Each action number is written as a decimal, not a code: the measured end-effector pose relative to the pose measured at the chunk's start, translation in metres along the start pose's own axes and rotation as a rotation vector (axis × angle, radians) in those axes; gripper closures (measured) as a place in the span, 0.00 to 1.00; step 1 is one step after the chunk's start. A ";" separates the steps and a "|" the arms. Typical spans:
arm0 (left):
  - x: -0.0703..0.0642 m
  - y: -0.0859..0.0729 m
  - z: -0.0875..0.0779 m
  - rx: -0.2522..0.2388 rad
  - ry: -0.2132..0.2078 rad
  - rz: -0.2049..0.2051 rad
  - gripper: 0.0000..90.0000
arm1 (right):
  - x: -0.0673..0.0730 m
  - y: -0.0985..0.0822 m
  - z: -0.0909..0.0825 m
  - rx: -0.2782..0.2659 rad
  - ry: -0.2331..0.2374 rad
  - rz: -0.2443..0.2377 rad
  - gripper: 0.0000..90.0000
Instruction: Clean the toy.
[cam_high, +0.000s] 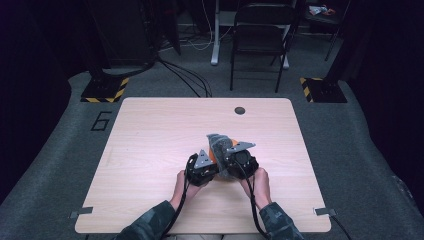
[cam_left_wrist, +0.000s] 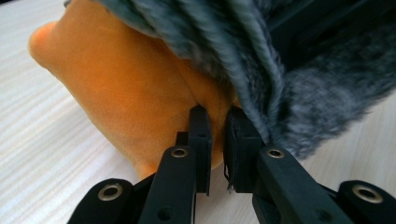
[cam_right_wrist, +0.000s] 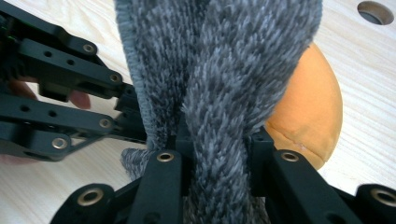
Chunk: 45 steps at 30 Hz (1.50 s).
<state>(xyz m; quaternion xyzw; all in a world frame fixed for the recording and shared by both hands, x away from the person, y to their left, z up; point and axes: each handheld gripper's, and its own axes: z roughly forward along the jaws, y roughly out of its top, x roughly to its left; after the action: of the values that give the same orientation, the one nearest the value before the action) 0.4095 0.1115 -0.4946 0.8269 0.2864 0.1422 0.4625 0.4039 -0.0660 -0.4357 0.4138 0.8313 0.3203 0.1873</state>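
An orange plush toy (cam_high: 213, 156) (cam_left_wrist: 121, 88) (cam_right_wrist: 310, 116) lies mid-table, partly wrapped in a grey fuzzy cloth (cam_high: 219, 141) (cam_left_wrist: 327, 88) (cam_right_wrist: 219, 70). My left gripper (cam_high: 212, 164) (cam_left_wrist: 217, 140) is shut on a thin fold of the orange plush, right where the grey cloth meets it. My right gripper (cam_high: 227, 156) (cam_right_wrist: 218, 154) is shut on a thick bunch of the grey cloth, which rises between its jaws and hides part of the toy. In the right gripper view the left gripper (cam_right_wrist: 137, 119) reaches in from the left, up against the cloth.
The wooden table (cam_high: 150, 130) has a round hole (cam_high: 240, 110) (cam_right_wrist: 375, 11) near its far edge. Beyond the table stand a folding chair (cam_high: 260, 35) and two stands with yellow-black striped bases (cam_high: 105, 90). Cables run across the floor.
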 end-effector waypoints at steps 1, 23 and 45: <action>0.000 0.001 -0.001 0.004 0.000 0.013 0.91 | -0.002 0.000 -0.001 -0.002 0.002 0.005 0.81; 0.001 0.001 0.000 -0.007 0.001 0.005 0.91 | -0.067 -0.031 0.010 0.093 -0.094 0.158 0.81; 0.008 0.000 -0.002 -0.005 0.018 -0.017 0.86 | -0.049 -0.015 -0.002 0.048 -0.038 0.097 0.81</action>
<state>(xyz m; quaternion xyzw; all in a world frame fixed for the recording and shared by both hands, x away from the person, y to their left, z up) 0.4150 0.1179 -0.4934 0.8219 0.2972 0.1467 0.4633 0.4231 -0.1134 -0.4429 0.4641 0.8139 0.3012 0.1775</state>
